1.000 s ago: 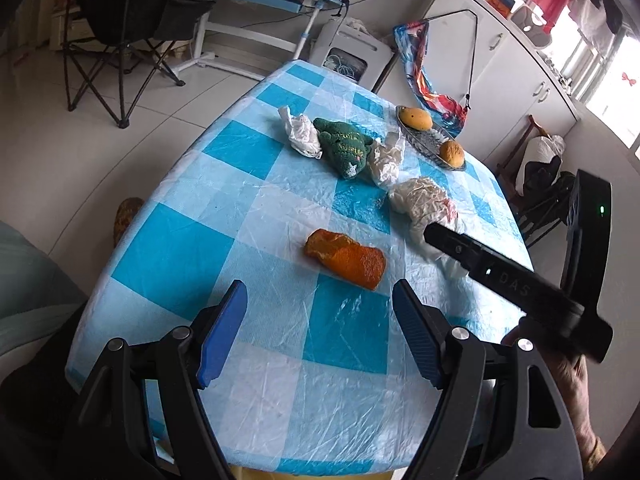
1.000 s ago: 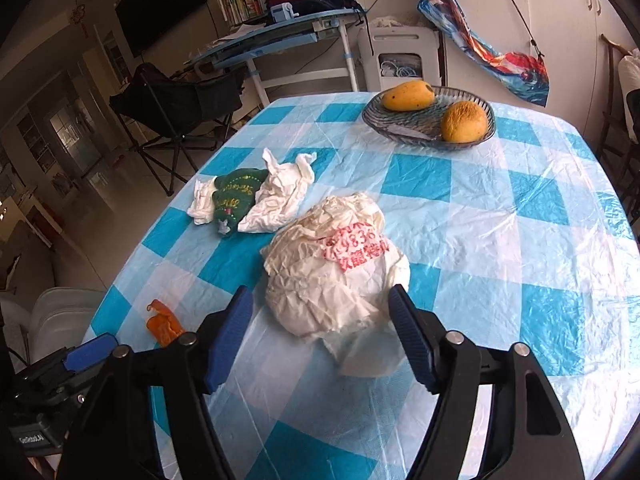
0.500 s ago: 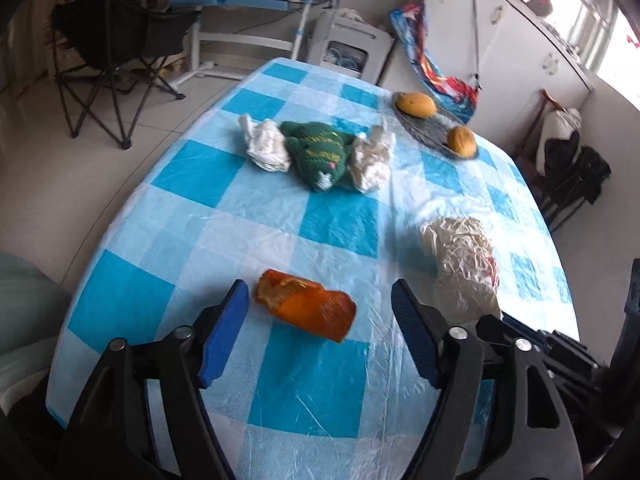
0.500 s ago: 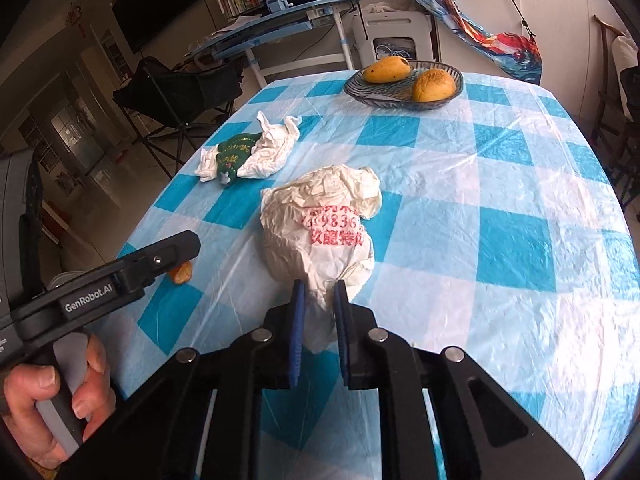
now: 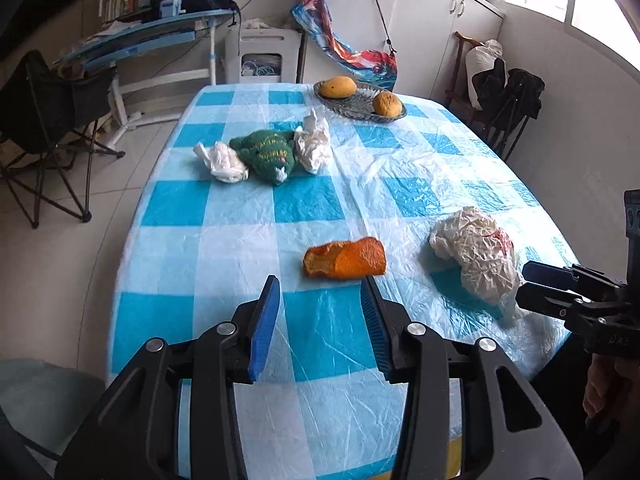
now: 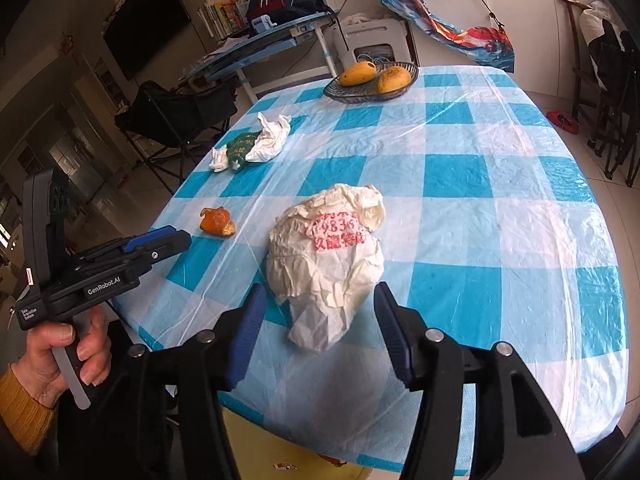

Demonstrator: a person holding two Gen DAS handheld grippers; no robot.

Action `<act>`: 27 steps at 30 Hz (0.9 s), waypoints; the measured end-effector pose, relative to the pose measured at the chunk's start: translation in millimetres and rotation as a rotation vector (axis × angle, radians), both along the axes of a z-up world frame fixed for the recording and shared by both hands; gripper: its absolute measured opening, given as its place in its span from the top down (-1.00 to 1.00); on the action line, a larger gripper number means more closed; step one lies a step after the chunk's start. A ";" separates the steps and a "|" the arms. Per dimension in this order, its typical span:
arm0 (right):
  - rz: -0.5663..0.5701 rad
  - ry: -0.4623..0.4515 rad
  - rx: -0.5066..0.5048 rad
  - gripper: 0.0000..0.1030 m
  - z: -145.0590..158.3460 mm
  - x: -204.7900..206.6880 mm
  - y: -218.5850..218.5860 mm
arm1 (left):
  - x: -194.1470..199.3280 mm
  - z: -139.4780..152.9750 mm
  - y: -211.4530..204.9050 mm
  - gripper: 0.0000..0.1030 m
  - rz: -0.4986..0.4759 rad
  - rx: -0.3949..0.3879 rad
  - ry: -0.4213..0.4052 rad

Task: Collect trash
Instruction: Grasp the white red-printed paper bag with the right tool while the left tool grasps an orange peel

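An orange peel (image 5: 345, 259) lies on the blue-checked table (image 5: 240, 204), just ahead of my open, empty left gripper (image 5: 320, 312). It also shows in the right wrist view (image 6: 217, 222). A crumpled white plastic bag with red print (image 6: 328, 256) lies near the table's front edge. My right gripper (image 6: 318, 320) is open, its fingers either side of the bag's near end. The bag shows in the left wrist view (image 5: 478, 252), with the right gripper (image 5: 540, 288) beside it. Two crumpled white tissues (image 5: 222, 162) (image 5: 314, 146) flank a green knitted toy (image 5: 268, 154).
A glass dish (image 5: 352, 106) with two yellow fruits stands at the table's far end. A folding chair (image 5: 36, 120) and a desk (image 5: 152, 40) stand beyond the left side, more chairs (image 5: 508, 100) at the right. Something yellow (image 6: 260, 436) sits on the floor under the near edge.
My right gripper was shut on the bag's near end half a second ago and is now open. My left gripper narrowed and swung to face the orange peel.
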State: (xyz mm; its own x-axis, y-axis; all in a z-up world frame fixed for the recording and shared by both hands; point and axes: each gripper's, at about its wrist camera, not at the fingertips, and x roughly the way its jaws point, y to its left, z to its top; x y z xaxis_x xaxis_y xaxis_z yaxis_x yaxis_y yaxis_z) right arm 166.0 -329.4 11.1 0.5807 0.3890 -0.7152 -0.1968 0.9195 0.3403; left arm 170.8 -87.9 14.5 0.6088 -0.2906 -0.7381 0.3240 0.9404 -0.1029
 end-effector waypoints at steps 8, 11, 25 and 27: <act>-0.010 -0.004 0.030 -0.19 -7.8 5.7 -0.4 | 27.4 -10.5 -32.2 -0.13 -0.257 0.216 -0.064; -0.024 0.000 0.045 -0.19 -10.2 10.3 -2.6 | 30.7 -15.2 -38.3 -0.13 -0.314 0.209 -0.042; -0.011 -0.008 0.026 0.55 -9.7 4.5 -1.6 | -14.2 -6.6 -44.4 0.64 -0.184 0.110 0.013; -0.013 -0.012 0.029 0.55 -8.9 2.1 -2.7 | -20.8 -5.8 -41.3 0.64 -0.152 0.095 0.021</act>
